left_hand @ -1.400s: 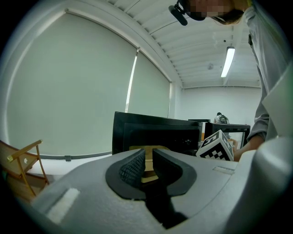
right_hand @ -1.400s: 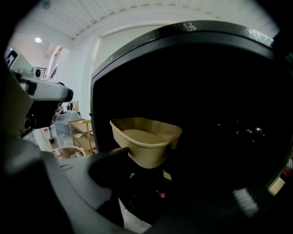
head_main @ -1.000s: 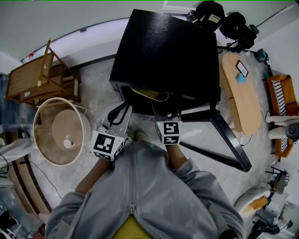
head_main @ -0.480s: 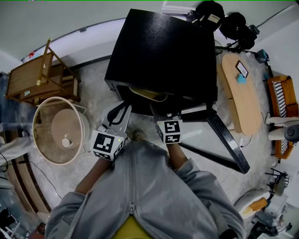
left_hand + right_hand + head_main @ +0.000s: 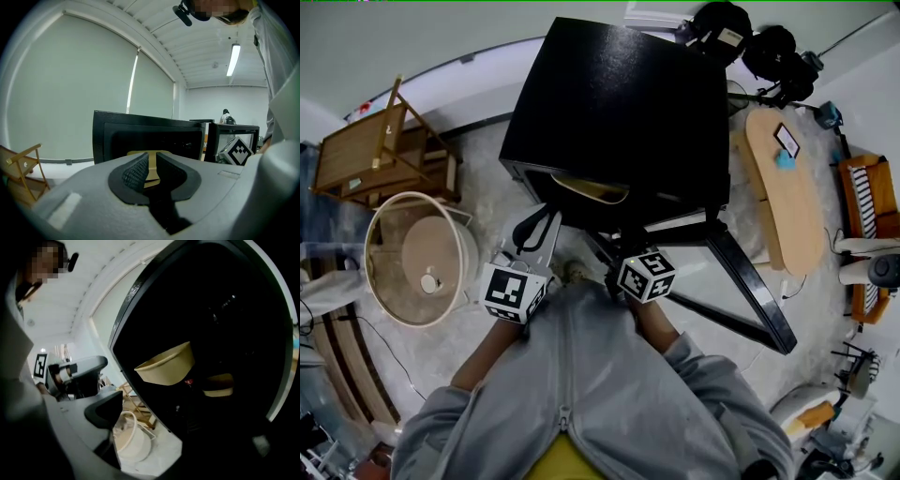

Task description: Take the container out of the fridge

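A black fridge (image 5: 619, 103) stands on the far side of the floor, its door (image 5: 750, 286) swung open to the right. A round white basket (image 5: 380, 281) sits to its left. The left gripper (image 5: 542, 223) is held just before the fridge's opening, its jaws a narrow gap apart with nothing between them. The right gripper (image 5: 623, 251) is beside it, its jaws spread wide and empty. The tan container (image 5: 166, 364) rests inside the fridge, near the front.
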The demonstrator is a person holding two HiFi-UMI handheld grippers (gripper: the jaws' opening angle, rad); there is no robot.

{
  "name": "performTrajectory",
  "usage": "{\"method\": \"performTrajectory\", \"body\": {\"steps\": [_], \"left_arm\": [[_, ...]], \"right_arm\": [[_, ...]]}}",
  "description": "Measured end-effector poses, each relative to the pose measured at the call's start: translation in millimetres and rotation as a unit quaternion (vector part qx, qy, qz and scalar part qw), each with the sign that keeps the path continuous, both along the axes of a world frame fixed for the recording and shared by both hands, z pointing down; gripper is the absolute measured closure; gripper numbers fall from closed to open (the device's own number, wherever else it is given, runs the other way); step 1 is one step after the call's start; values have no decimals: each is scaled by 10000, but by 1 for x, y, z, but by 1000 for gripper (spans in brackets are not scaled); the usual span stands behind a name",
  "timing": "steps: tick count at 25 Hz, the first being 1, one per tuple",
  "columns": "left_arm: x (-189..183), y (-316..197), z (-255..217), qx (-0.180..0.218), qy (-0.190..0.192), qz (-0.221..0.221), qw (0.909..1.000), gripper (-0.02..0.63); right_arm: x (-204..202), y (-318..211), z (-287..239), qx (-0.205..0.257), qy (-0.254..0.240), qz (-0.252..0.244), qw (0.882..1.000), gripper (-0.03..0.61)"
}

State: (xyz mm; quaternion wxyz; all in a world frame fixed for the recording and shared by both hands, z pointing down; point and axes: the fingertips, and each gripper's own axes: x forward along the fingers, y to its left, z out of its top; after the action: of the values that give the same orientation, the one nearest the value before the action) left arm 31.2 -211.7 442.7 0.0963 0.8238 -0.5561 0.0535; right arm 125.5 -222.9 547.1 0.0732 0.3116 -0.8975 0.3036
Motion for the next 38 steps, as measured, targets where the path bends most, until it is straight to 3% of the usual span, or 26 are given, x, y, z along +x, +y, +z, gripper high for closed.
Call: {"method": "performTrajectory", "body": {"steps": [3, 6, 13, 15, 17, 22, 25, 27, 31, 35, 38], "left_arm": [[3, 2, 1, -32, -19, -48, 10000, 560], [6, 6, 3, -66, -44, -91, 9999, 560], [-3, 16, 4, -65, -116, -185, 9997, 560], [-8, 18, 1, -38, -117, -175, 9998, 560], [-12, 20, 0, -25, -88, -121, 9999, 560], [-27, 26, -1, 18, -56, 47, 10000, 560], [-40, 31, -1, 18, 3, 89, 10000, 560], [-46, 34, -1, 14, 44, 144, 9999, 560], [-49, 39, -2, 43, 115, 370, 9992, 560], [-45, 46, -2, 20, 217, 706, 9973, 560], [-36, 54, -1, 24, 282, 974, 9948, 560]], "right_arm": [[-3, -5, -10, -410, -877, 206, 9951, 193], [-4, -19, -20, -727, -1604, 665, 9821, 193], [-5, -51, -23, -1500, -2880, 1760, 9293, 195], [-5, -57, -21, -1634, -3030, 1981, 9177, 264], [-4, -61, -17, -1755, -3096, 2173, 9089, 293], [-7, -67, -3, -2116, -3488, 2554, 8765, 220], [-7, -66, -2, -2062, -3506, 2719, 8722, 345], [-7, -63, -6, -2037, -3580, 2778, 8679, 376], [-6, -47, -18, -1964, -3647, 2867, 8639, 402], [-3, -22, -23, -2050, -3777, 3129, 8470, 405], [2, 3, -28, -2015, -3765, 3234, 8445, 405]]}}
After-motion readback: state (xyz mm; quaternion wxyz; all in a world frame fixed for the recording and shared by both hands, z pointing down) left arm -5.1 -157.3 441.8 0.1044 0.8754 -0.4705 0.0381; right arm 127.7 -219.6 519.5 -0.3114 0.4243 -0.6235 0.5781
